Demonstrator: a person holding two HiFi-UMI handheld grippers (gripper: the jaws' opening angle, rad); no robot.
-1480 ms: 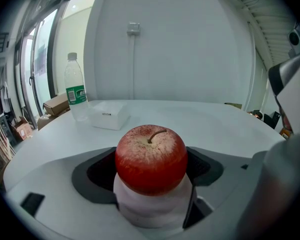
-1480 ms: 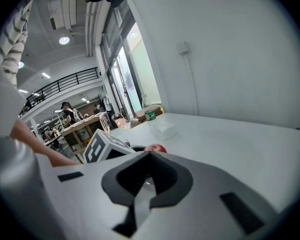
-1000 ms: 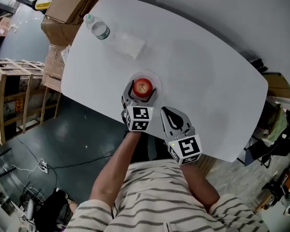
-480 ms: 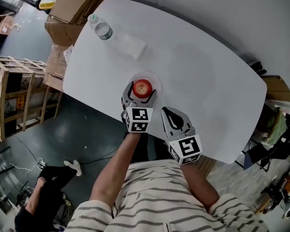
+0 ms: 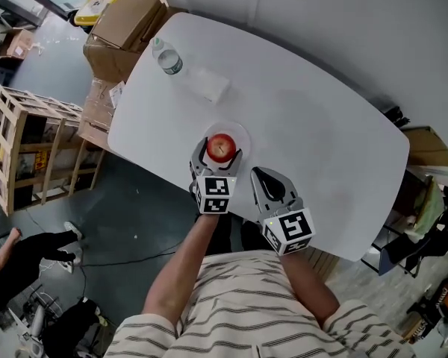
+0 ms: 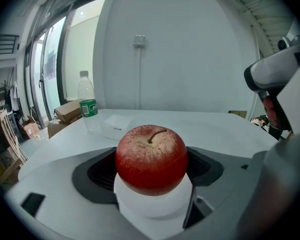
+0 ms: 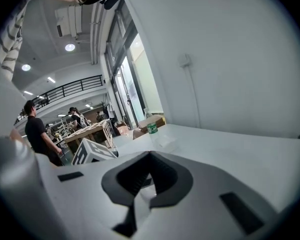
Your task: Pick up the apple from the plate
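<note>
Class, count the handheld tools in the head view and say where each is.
2. The left tool grips the apple on the plate; the right tool, shut and empty, is beside it over the table. None appears hidden.

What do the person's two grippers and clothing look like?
Both the left gripper and the right gripper are light grey with black inner pads. Each carries a white cube with black square markers. The person wears a short-sleeved cream shirt with dark stripes.

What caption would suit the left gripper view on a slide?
Left gripper clasping a red apple over a white plate, clear plastic bottle behind.
</note>
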